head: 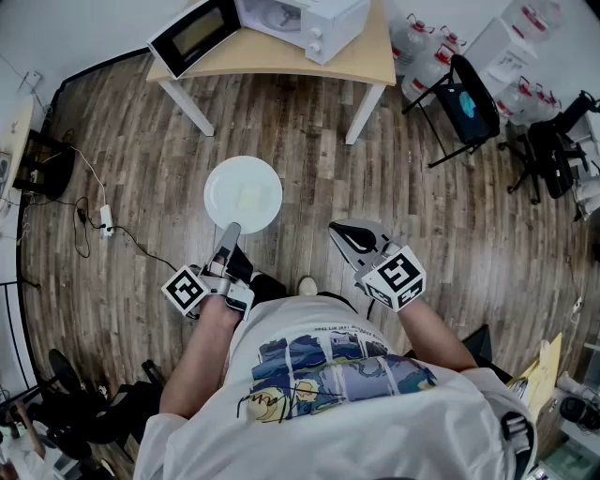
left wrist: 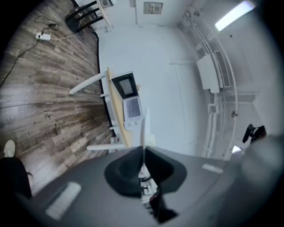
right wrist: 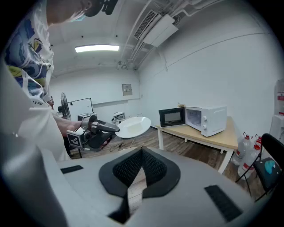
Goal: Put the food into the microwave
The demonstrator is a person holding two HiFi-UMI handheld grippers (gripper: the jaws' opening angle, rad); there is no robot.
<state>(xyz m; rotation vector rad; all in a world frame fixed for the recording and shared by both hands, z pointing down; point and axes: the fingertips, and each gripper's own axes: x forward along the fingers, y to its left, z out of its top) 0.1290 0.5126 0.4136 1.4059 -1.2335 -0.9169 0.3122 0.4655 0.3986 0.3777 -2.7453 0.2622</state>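
A white plate (head: 234, 183) with a pale slice of food (head: 250, 198) hangs level over the wooden floor. My left gripper (head: 231, 231) is shut on its near rim. In the left gripper view the plate (left wrist: 144, 126) shows edge-on as a thin white line between the closed jaws of the left gripper (left wrist: 143, 153). The white microwave (head: 309, 21) stands on the table ahead with its door (head: 195, 34) swung open. My right gripper (head: 340, 231) is beside the plate, to its right, shut and empty. The right gripper view shows the plate (right wrist: 133, 126), the microwave (right wrist: 207, 119) and the right gripper (right wrist: 142, 153).
The light wooden table (head: 281, 58) has white legs. A black folding chair (head: 466, 101) and water bottles (head: 422, 47) stand at its right. A power strip (head: 106, 220) with cables lies on the floor at the left. An office chair (head: 553, 155) is far right.
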